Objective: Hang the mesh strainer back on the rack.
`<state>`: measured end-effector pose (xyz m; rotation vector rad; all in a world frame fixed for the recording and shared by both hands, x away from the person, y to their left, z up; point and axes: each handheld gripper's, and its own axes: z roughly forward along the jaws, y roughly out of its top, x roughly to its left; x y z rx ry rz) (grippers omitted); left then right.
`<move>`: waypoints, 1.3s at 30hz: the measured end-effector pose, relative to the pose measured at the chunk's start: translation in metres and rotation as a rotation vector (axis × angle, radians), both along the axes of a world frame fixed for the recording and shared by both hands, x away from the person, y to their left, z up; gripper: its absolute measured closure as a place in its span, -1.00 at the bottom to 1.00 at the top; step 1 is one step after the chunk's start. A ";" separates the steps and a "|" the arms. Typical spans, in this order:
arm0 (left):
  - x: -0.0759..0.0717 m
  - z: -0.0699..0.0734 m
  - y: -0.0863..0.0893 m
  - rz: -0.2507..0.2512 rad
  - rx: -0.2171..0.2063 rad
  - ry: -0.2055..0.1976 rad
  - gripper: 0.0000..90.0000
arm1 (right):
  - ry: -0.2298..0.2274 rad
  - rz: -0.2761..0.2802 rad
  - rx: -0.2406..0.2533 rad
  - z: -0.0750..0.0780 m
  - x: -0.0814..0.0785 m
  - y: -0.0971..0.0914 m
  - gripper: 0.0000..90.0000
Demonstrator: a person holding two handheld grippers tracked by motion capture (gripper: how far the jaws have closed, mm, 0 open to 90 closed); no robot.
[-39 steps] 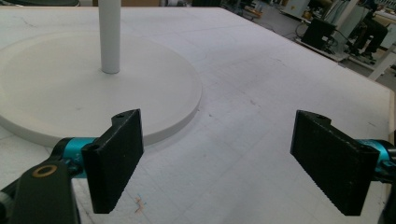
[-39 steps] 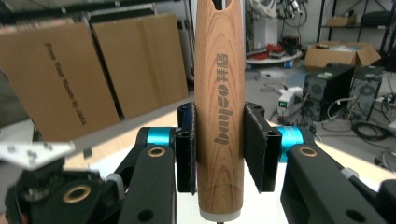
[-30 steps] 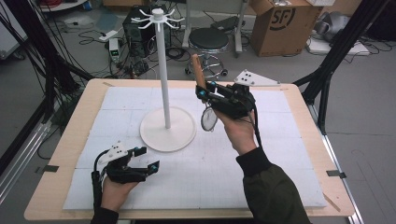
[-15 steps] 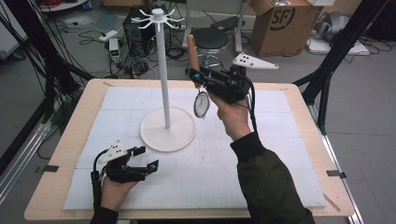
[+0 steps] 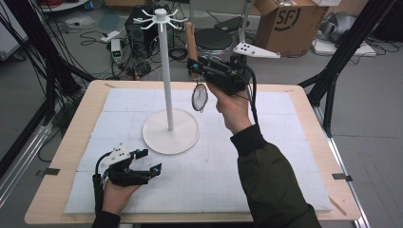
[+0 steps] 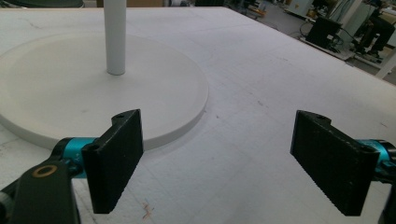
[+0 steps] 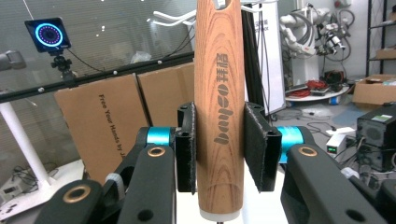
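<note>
Strainer (image 5: pixel 199 98), clamped by its wooden handle (image 7: pixel 219 112) in your right gripper (image 5: pixel 194 66), has risen toward the rack (image 5: pixel 161 21); left gripper (image 5: pixel 142 164) rests open.

In your right gripper view the wooden handle (image 7: pixel 219 107) runs off the frame at 12 o'clock, and its lower end is cut at 6 o'clock, so the strainer's mesh (image 5: pixel 199 98) stays hidden there. In your left gripper view the stand's pole (image 6: pixel 115 37) is cut at 12 o'clock and its base (image 6: pixel 70 93) at 9 o'clock.
</note>
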<state>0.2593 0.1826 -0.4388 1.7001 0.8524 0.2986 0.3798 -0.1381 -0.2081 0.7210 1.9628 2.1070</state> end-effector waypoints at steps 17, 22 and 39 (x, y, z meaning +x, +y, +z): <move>-0.001 0.001 0.002 -0.002 -0.010 -0.003 -0.61 | 0.016 -0.008 -0.035 0.003 0.017 0.020 0.52; -0.001 0.001 0.001 -0.005 -0.008 -0.003 -0.61 | 0.028 -0.007 -0.049 0.001 0.018 0.022 0.51; -0.002 0.002 0.000 0.000 0.009 -0.009 -0.61 | 0.045 -0.021 -0.035 -0.002 0.021 0.020 0.17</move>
